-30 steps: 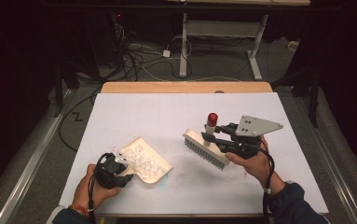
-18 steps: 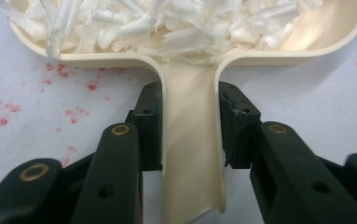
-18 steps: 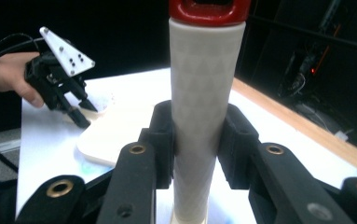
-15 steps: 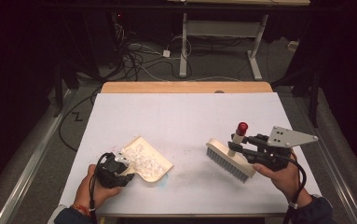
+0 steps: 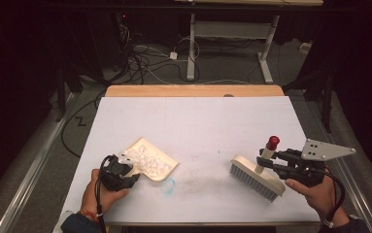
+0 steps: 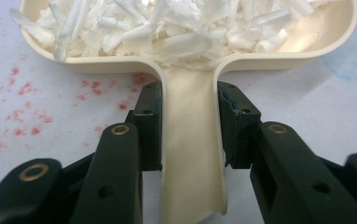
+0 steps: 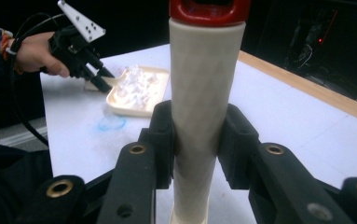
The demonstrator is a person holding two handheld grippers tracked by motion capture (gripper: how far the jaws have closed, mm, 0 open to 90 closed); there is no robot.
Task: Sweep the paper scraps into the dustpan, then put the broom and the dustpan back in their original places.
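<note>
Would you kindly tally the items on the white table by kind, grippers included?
Dustpan, holding white shreds: 1
Brush, with a red-capped handle: 1
Grippers, left gripper and right gripper: 2
Total: 4

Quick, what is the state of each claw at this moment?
Left claw: closed on the handle of the dustpan, which is full of white shreds.
Right claw: closed on the handle of the brush.

1 dustpan (image 5: 150,160), 1 brush (image 5: 256,177), 2 grippers
</note>
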